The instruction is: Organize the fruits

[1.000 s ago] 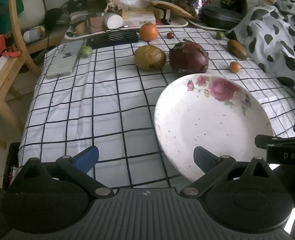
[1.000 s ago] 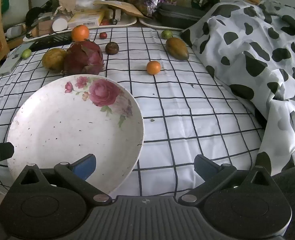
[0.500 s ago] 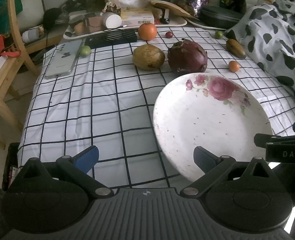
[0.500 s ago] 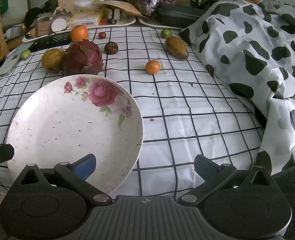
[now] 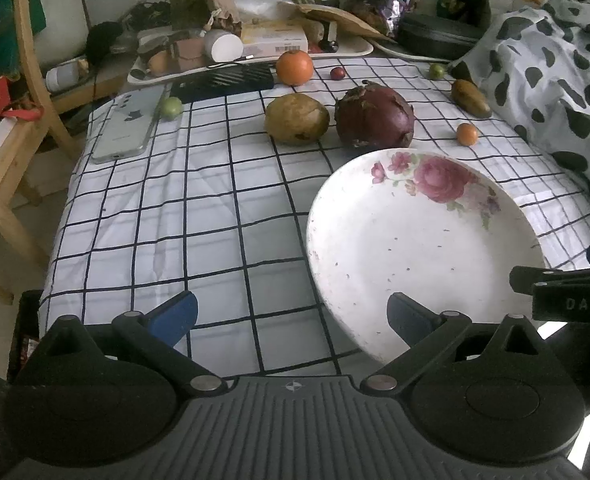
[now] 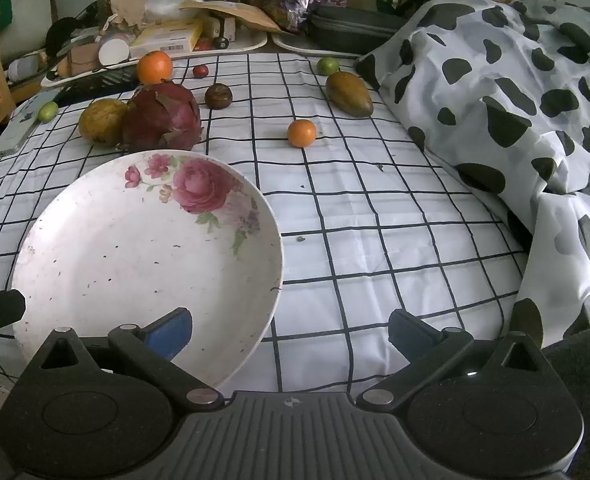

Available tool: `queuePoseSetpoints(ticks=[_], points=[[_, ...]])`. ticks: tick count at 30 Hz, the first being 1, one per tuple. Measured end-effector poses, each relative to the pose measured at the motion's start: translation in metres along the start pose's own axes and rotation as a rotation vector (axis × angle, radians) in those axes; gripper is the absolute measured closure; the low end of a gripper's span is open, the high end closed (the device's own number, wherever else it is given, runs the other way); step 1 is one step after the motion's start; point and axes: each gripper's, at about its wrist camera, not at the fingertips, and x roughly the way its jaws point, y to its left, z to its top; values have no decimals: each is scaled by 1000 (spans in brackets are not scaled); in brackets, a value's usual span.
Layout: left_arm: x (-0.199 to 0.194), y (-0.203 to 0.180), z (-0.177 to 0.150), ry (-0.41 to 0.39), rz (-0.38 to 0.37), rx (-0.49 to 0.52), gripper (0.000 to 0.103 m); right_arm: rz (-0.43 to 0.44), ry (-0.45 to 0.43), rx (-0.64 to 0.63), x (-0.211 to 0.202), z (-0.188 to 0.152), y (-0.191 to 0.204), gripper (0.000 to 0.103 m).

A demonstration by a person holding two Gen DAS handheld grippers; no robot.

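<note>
Checked cloth [image 5: 215,208] spreading under everything, clutter crowding the far edge. Sitting toward ten o'clock, phone [image 5: 125,124] beside small green fruit [image 5: 171,107]; lying at twelve, yellow-brown fruit [image 5: 297,118] touching dragon fruit [image 5: 373,116], orange [image 5: 293,67] behind; resting toward one, small tangerine [image 6: 301,133] near mango [image 6: 349,93]. Floral plate [image 5: 415,248] waiting bare toward three o'clock from left gripper [image 5: 291,314], hovering with jaws spread, holding nothing. Right gripper [image 6: 289,328] hanging likewise, gaping wide, left finger over plate rim.
</note>
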Motion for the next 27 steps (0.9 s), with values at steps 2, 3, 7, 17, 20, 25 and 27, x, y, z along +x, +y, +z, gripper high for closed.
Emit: queuePoseSetpoints(ticks=[2,3,7,17,20,25,27], points=[[1,1,0,3,3,-2,0,-1,1,0,0,0,0,0],[1,1,0,4,5,-3,0,-1,2,1,0,0,0,0],[1,1,0,4,-6,-5,0,-3,3,2,0,0,-1,0],[1,-1,0,0,-3,-1,0,-2,3,1,0,0,0,0],[0,-1,1,-5,-1,-2,0,-2,3,1,1,0,0,0],[-2,-2,1,-9,-14,2,0,-3,4,2,1,0,0,0],[-1,-3,2,-9,-21,14,0,-5,2,4,0,0,0,0]])
